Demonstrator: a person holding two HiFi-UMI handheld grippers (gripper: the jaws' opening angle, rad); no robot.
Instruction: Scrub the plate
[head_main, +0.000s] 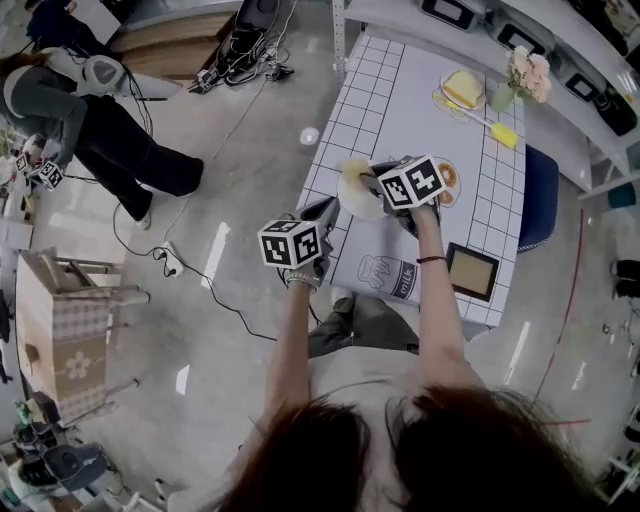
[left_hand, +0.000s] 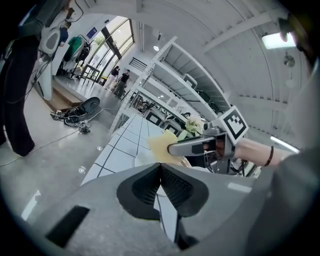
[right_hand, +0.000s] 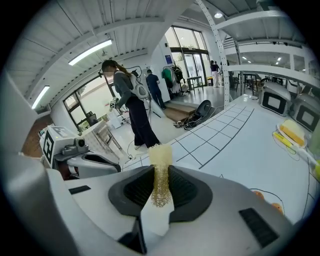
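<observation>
Dark hair (head_main: 400, 450) is being shown along the bottom of the head view, and both forearms are being stretched out toward a white gridded table (head_main: 400, 100). A pale plate (head_main: 358, 203) is being held up just inside the table's left edge, toward its near end. Its near rim is being pinched by the left gripper (head_main: 328, 210). A yellow sponge (head_main: 352, 167) is being held at the plate's far rim by the right gripper (head_main: 372, 182).

In the left gripper view, the jaws are being closed on the plate's rim, with a thin white sliver being caught between the pads. Beyond them, the sponge is being laid against the plate by the other gripper's jaws.

In the right gripper view, the jaws are being closed tightly on the sponge. It is being squeezed thin between the pads and is being pushed out past their tips. A person in dark trousers (right_hand: 131, 107) is being seen standing on the floor beyond the table's left edge.
</observation>
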